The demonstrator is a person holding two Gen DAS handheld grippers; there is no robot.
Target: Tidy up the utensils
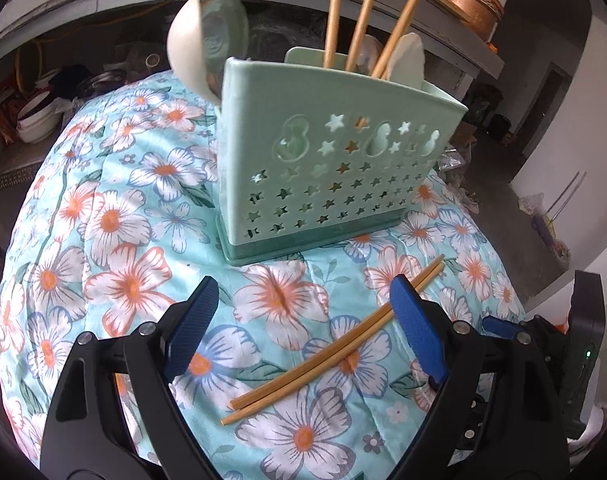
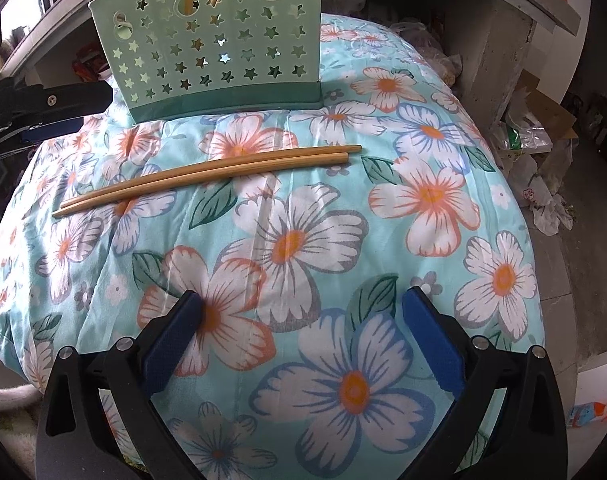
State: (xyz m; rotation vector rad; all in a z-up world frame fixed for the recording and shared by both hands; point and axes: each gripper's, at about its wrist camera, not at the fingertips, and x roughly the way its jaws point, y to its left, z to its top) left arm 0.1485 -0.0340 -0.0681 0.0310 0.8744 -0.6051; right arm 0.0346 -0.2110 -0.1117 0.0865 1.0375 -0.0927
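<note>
Two loose chopsticks side by side and touching along their length, flat on the floral cloth, just in front of the green utensil holder and roughly parallel to its perforated front wall. Already in the holder: three more chopsticks standing upright, plus pale spoons, one leaning out at the holder's left end.

Left gripper spread wide and empty, hovering low in front of the holder, right finger overlapping the pair in view; contact hard to confirm. Right gripper likewise wide apart, holding nothing, farther from the holder than the chopsticks, well apart from them.

Likely handling: light, stiff, slender bamboo, smooth and round enough to roll or slip between pads. Soft, padded-looking cloth beneath, so probably some give when pressing down for a pinch. Best hold probably near mid-length, across both sticks together, fingers straddling the pair crosswise. Risk of one stick sliding free or scissoring apart if pinched near a tapered tip. Not fragile; firm squeeze probably safe.
</note>
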